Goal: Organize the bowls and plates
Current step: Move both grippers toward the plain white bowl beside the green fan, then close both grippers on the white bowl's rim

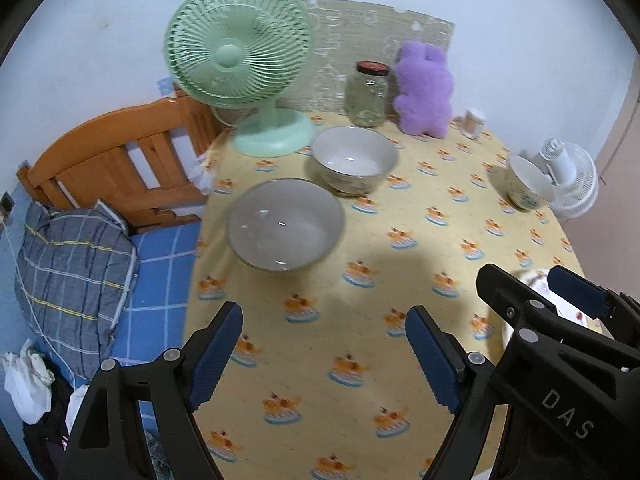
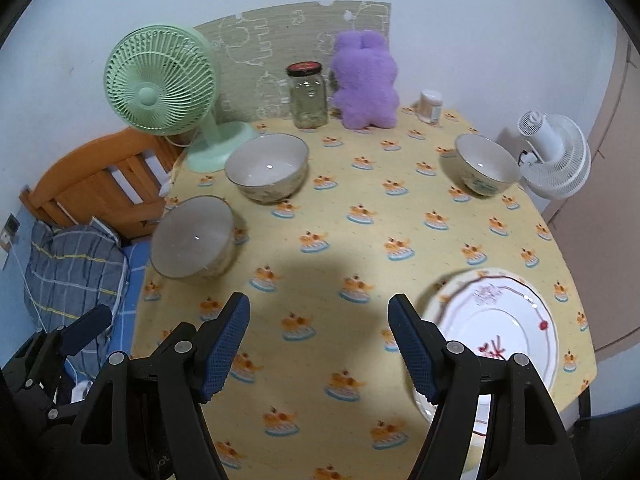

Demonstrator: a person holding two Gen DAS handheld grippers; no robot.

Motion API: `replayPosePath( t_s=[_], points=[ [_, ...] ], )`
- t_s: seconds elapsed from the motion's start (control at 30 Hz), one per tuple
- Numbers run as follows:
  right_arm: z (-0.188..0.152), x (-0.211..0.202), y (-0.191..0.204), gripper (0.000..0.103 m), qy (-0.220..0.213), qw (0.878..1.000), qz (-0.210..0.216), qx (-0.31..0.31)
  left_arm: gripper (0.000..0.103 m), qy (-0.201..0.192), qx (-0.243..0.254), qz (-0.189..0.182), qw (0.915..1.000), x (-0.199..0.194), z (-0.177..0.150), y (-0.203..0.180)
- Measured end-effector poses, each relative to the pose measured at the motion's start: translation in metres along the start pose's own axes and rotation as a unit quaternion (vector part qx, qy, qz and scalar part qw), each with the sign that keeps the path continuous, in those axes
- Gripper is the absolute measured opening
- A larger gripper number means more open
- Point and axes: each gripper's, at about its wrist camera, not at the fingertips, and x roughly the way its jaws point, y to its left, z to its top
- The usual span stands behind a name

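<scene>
Yellow cartoon-print cloth covers the table (image 2: 360, 240); all crockery sits on it, nothing held.

Right wrist view, L→R:
- far left edge: bed w/ blue sheet (image 2: 134, 258), plaid pillow (image 2: 72, 268), orange wood headboard (image 2: 100, 184).
- lower left corner: left gripper (image 1: 324, 356) partly in frame, jaws apart, gripping nothing.
- upper left: green fan (image 2: 160, 80), base on table's back-left corner.
- left-centre: grey bowl (image 2: 192, 238) at table's left edge, upright, blurred.
- just up-right of it: 2nd bowl (image 2: 266, 168), white inside, patterned outside, near the fan base, not touching grey bowl.
- top centre: glass jar (image 2: 308, 96) w/ dark lid, purple plush (image 2: 364, 84) just beside it, small canister (image 2: 430, 106) further right, all along the back wall.
- bottom centre: right gripper (image 2: 320, 344), jaws wide apart, empty, above bare cloth between grey bowl and plate.
- right-centre: 3rd bowl (image 2: 486, 166), smaller, green pattern, near table's right edge, well apart from the other two.
- lower right: white plate (image 2: 500, 316) w/ red floral print, flat, right jaw finger overlaps its left rim in frame; contact: can't tell.
- far right: white fan (image 2: 558, 156), off-table.
</scene>
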Motion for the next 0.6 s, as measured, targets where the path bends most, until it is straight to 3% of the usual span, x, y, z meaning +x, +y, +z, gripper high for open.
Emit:
replayPosePath(
  t_s=[0.2, 0.6],
  points=[
    [0.025, 0.026, 0.015, 0.075, -0.003, 1.000, 0.009, -0.012, 0.085, -0.002, -0.023, 0.012, 0.9997, 0.024, 0.022, 0.017],
    [0.103, 0.096, 0.007, 0.075, -0.013, 1.000, 0.022, -0.007, 0.083, -0.006, -0.047, 0.032, 0.9984, 0.092, 0.096, 0.010]
  ],
)
